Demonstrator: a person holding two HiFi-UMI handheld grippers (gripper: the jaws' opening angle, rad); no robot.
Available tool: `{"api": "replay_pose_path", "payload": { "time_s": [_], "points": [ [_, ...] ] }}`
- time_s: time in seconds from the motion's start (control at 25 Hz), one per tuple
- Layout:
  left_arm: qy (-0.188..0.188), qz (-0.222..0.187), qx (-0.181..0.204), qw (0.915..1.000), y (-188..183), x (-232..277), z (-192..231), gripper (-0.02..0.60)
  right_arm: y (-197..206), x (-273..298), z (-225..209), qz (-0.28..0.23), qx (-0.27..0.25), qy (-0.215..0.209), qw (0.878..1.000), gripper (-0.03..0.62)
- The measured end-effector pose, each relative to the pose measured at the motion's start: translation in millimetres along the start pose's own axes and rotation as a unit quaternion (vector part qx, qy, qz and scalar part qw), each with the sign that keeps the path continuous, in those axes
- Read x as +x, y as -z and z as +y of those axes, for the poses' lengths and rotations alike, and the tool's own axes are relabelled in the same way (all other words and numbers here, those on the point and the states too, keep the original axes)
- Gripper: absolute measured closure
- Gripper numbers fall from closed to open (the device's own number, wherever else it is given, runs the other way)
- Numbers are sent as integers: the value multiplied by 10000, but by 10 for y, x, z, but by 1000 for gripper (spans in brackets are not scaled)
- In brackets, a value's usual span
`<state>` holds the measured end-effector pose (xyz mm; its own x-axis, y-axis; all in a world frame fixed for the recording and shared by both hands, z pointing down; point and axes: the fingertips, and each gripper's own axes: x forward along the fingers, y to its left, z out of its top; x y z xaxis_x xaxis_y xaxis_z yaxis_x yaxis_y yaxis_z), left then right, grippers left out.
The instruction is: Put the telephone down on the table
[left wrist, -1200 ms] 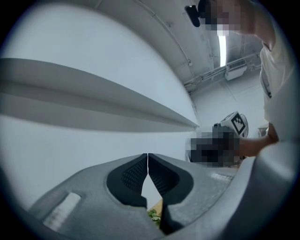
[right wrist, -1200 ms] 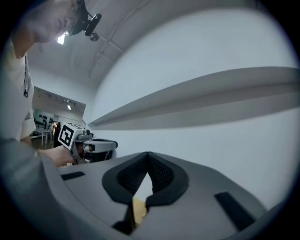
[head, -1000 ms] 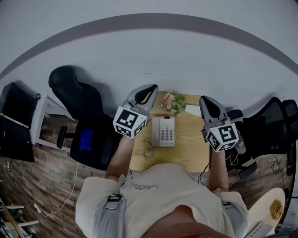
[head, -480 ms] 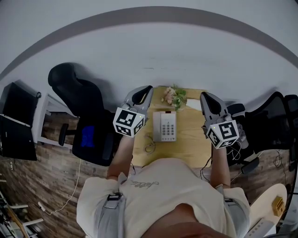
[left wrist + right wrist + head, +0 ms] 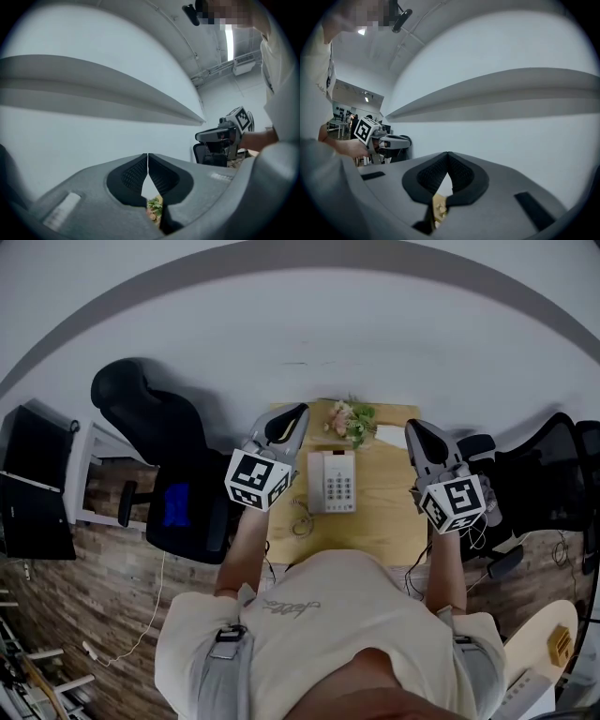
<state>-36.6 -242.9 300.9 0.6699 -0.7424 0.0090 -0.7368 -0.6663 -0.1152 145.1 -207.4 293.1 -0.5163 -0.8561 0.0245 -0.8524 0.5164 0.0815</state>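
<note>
A pale grey telephone (image 5: 332,482) with a keypad lies flat on the small wooden table (image 5: 380,521), its coiled cord (image 5: 300,521) trailing off its near left corner. My left gripper (image 5: 300,412) hovers above the table's left edge, left of the telephone, jaws shut and holding nothing (image 5: 147,154). My right gripper (image 5: 413,430) hovers over the table's right edge, also shut and holding nothing (image 5: 448,153). Both point level toward the white wall. Neither touches the telephone.
A small bunch of flowers (image 5: 349,420) stands at the table's far edge, just behind the telephone. Black office chairs flank the table on the left (image 5: 150,427) and right (image 5: 553,474). A dark monitor (image 5: 33,484) sits far left. The floor is wood-patterned.
My left gripper has sunk a little beside the telephone. The right gripper has stayed put. Both remain shut, and the telephone has not moved on the table.
</note>
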Motion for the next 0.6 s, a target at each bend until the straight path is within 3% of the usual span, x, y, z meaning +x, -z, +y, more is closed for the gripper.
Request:
{"api": "replay_pose_path", "payload": {
  "time_s": [0.6],
  "points": [
    [92,43,-134,9999,102,-73,-70,563,145,-99,35,212,-53,0,9998,592]
  ]
}}
